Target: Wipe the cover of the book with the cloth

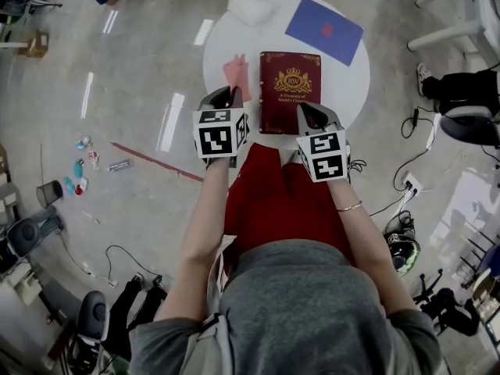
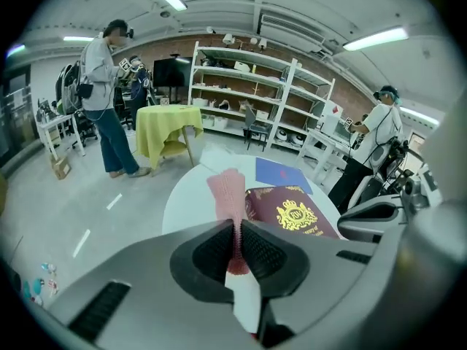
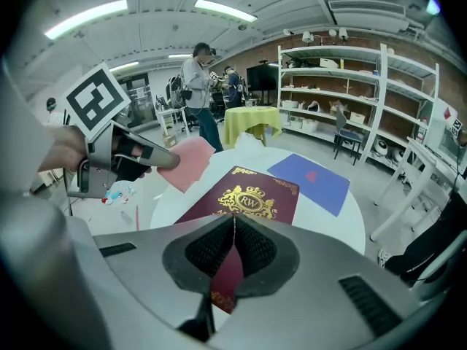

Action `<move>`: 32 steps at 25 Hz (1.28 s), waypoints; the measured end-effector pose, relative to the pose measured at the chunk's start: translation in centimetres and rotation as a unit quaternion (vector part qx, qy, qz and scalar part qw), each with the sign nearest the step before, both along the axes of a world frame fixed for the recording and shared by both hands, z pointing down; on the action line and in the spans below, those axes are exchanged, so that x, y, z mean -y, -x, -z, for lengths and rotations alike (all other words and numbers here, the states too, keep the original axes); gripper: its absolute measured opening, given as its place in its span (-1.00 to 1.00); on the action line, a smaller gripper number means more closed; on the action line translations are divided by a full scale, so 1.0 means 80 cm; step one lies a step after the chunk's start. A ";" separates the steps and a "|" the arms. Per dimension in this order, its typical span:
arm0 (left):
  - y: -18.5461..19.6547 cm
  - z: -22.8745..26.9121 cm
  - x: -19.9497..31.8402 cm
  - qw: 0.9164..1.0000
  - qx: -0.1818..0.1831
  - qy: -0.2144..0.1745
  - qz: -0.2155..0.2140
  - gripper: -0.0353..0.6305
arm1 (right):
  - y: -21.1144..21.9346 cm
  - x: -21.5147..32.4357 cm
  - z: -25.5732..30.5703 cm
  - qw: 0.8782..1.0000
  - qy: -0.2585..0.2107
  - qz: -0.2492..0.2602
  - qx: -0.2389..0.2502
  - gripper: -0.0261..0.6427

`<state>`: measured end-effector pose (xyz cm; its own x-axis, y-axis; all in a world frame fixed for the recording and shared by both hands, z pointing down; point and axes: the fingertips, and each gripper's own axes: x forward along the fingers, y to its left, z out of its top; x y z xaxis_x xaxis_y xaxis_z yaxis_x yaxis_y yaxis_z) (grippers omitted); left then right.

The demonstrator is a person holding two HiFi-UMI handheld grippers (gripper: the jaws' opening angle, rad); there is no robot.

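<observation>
A maroon book [image 1: 289, 92] with a gold crest lies flat in the middle of the round white table [image 1: 351, 84]. Just left of it hangs a pink cloth [image 1: 237, 73], and my left gripper [image 1: 226, 98] is shut on the cloth's near end. In the left gripper view the cloth [image 2: 226, 188] rises from between the closed jaws of my left gripper [image 2: 237, 232], beside the book [image 2: 292, 214]. My right gripper [image 1: 307, 114] sits at the book's near right corner. Its jaws are shut with nothing between them, right above the cover [image 3: 248, 199]. Whether they touch the cover I cannot tell.
A blue folder [image 1: 324, 30] lies on the table's far right and a white crumpled bag [image 1: 248, 6] at its far edge. Beyond stand a yellow-draped table [image 2: 168, 126], shelves [image 2: 255, 93] and people [image 2: 102, 93]. Cables and small items litter the floor.
</observation>
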<state>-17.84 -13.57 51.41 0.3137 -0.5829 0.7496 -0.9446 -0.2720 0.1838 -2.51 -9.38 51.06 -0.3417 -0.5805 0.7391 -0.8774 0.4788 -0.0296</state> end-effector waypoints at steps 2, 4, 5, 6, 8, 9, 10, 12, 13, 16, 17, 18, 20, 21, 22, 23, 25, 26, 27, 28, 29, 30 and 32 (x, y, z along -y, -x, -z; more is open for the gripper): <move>-0.003 0.002 0.022 1.000 0.003 -0.007 -0.008 -0.79 | -0.005 0.007 0.000 1.000 0.000 -0.010 -0.001 -0.83; -0.006 0.004 0.043 1.000 0.007 -0.012 -0.016 -0.79 | -0.010 0.014 0.000 1.000 0.001 -0.020 -0.002 -0.83; -0.007 0.004 0.053 1.000 0.009 -0.014 -0.019 -0.79 | -0.012 0.018 0.000 1.000 0.002 -0.025 -0.003 -0.83; -0.008 0.003 0.062 1.000 0.012 -0.016 -0.023 -0.80 | -0.015 0.021 -0.001 1.000 0.003 -0.030 -0.004 -0.83; -0.010 -0.001 0.079 0.999 0.016 -0.016 -0.029 -0.80 | -0.019 0.029 -0.003 0.999 0.006 -0.040 -0.005 -0.83; -0.010 -0.004 0.087 0.999 0.018 -0.016 -0.032 -0.80 | -0.021 0.033 -0.005 0.999 0.008 -0.045 -0.005 -0.83; -0.011 -0.007 0.095 0.999 0.019 -0.014 -0.034 -0.79 | -0.023 0.037 -0.006 0.999 0.010 -0.049 -0.006 -0.83; -0.014 -0.015 0.107 0.999 0.020 -0.010 -0.039 -0.80 | -0.025 0.043 -0.008 0.998 0.015 -0.055 -0.007 -0.83; -0.016 -0.020 0.112 0.999 0.020 -0.007 -0.042 -0.80 | -0.027 0.046 -0.010 0.998 0.016 -0.057 -0.009 -0.83; -0.027 -0.033 0.121 0.998 0.022 0.004 -0.058 -0.79 | -0.032 0.052 -0.016 0.998 0.019 -0.062 -0.011 -0.83; -0.033 -0.037 0.120 0.998 0.021 0.009 -0.066 -0.80 | -0.033 0.053 -0.017 0.998 0.020 -0.063 -0.011 -0.83; -0.039 -0.042 0.118 0.997 0.021 0.014 -0.075 -0.79 | -0.033 0.053 -0.019 0.998 0.021 -0.063 -0.011 -0.83; -0.051 -0.049 0.110 0.995 0.023 0.022 -0.093 -0.80 | -0.035 0.051 -0.023 0.998 0.027 -0.062 -0.013 -0.83; -0.055 -0.053 0.106 0.994 0.026 0.025 -0.101 -0.79 | -0.035 0.049 -0.025 0.998 0.030 -0.061 -0.014 -0.83; -0.058 -0.055 0.100 0.993 0.029 0.028 -0.108 -0.80 | -0.034 0.048 -0.027 0.998 0.032 -0.059 -0.013 -0.83; -0.060 -0.058 0.094 0.992 0.033 0.032 -0.114 -0.80 | -0.033 0.047 -0.028 0.998 0.033 -0.057 -0.012 -0.83; -0.065 -0.061 0.080 0.990 0.040 0.040 -0.127 -0.80 | -0.032 0.043 -0.028 0.998 0.036 -0.056 -0.007 -0.83; -0.068 -0.061 0.072 0.989 0.043 0.042 -0.134 -0.79 | -0.032 0.040 -0.028 0.998 0.038 -0.056 -0.004 -0.83; -0.070 -0.060 0.065 0.988 0.045 0.042 -0.140 -0.79 | -0.032 0.038 -0.028 0.998 0.039 -0.055 -0.002 -0.83; -0.071 -0.060 0.058 0.987 0.047 0.043 -0.145 -0.79 | -0.031 0.035 -0.029 0.998 0.039 -0.053 -0.002 -0.83; -0.073 -0.060 0.051 0.987 0.050 0.044 -0.149 -0.79 | -0.031 0.032 -0.028 0.998 0.040 -0.049 -0.002 -0.83; -0.074 -0.060 0.044 0.986 0.051 0.046 -0.152 -0.79 | -0.030 0.030 -0.028 0.998 0.040 -0.046 -0.001 -0.83; -0.077 -0.060 0.029 0.986 0.049 0.051 -0.152 -0.79 | -0.030 0.024 -0.027 0.999 0.038 -0.038 -0.001 -0.83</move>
<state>-11.70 -15.87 56.21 0.3853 -0.3925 0.8352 -0.8370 -0.5298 0.1371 -0.09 -11.26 53.22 -0.2973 -0.5470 0.7826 -0.9112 0.4074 -0.0614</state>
